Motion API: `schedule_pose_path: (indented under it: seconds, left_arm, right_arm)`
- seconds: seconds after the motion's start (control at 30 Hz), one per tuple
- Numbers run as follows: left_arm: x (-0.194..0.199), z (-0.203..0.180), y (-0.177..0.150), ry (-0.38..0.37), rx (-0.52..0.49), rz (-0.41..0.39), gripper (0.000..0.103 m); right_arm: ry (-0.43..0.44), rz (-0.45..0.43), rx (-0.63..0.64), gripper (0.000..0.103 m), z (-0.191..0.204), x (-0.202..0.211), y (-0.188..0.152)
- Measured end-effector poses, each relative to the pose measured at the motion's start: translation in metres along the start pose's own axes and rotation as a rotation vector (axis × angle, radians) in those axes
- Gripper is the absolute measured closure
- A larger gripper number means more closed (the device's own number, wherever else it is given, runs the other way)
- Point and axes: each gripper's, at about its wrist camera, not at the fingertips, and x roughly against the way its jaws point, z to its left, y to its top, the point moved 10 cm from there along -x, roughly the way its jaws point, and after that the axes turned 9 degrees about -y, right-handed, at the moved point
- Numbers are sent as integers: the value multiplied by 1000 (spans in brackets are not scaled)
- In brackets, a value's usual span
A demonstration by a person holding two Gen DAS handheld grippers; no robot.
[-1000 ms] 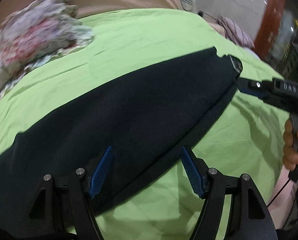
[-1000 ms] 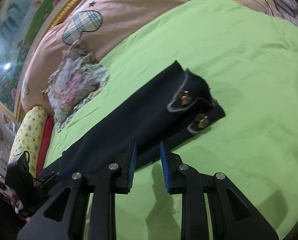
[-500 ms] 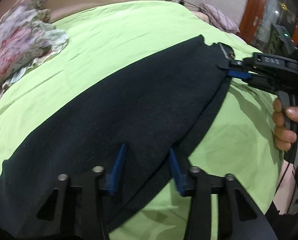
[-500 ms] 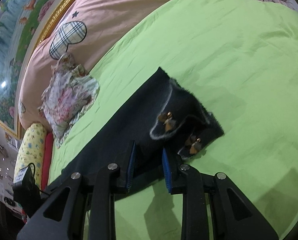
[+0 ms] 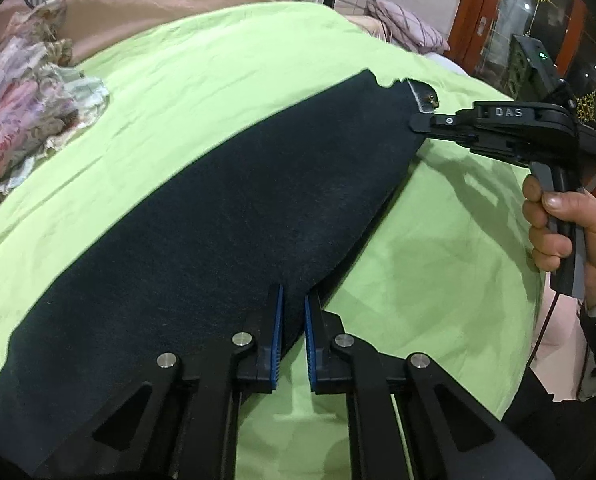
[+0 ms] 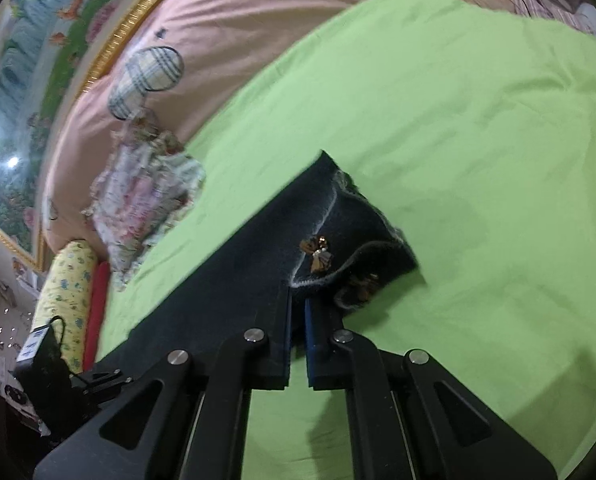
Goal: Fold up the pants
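Observation:
Dark navy pants [image 5: 218, 220] lie flat in a long strip on a green sheet [image 5: 438, 280]. My left gripper [image 5: 292, 310] is at their near edge, its jaws closing, blue pads pressed on a pinch of dark fabric. In the right wrist view the pants [image 6: 226, 288] end in a hem with grey trim and small brown bows [image 6: 318, 254]. My right gripper [image 6: 297, 314] is closing on the cloth just before that hem, fabric between its pads. From the left wrist view the right gripper [image 5: 416, 125] bites the far corner, held by a hand [image 5: 558, 232].
A floral ruffled cushion [image 5: 18, 120] lies on the sheet to the left of the pants, also visible as the floral cushion [image 6: 146, 192]. Behind it a pink quilt [image 6: 238, 32] with plaid hearts. A yellow bolster [image 6: 66, 292] lies at the bed's far end. Bare green sheet stretches right of the hem.
Both grippers' jaws have come together on the pants: the left from wide open, the right from a narrow gap. The right gripper has moved in onto the hem end.

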Motion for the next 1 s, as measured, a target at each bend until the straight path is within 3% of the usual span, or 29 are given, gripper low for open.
schedule_pose_path:
  seconds: [0.07, 0.23, 0.33, 0.4, 0.47, 0.63, 0.7, 0.77, 1.0]
  left_arm:
    - [-3, 0, -3, -7, 10, 6, 94]
    - [4, 0, -4, -34, 43, 9, 91]
    - [12, -1, 0, -71, 69, 3, 76]
    - [17, -1, 6, -94, 81, -17, 48]
    - [25, -1, 16, -92, 93, -52, 41]
    - [28, 5, 48, -87, 116, -79, 36]
    - [24, 10, 63, -83, 101, -83, 33]
    - [18, 15, 74, -78, 116, -72, 30]
    - [-13, 21, 113, -139, 165, -22, 30]
  right_arm:
    - [-11, 36, -20, 97, -6, -9, -5]
    - [17, 25, -76, 94, -13, -3, -8]
    - [9, 41, -87, 92, -17, 2, -11]
    - [-13, 27, -71, 91, -19, 8, -11]
    - [-41, 10, -51, 90, -22, 15, -12]
    - [-33, 4, -81, 85, -29, 23, -13]
    - [-22, -6, -102, 55, -32, 26, -11]
    - [10, -34, -120, 46, -32, 31, -8]
    - [53, -45, -125, 46, -23, 30, 0]
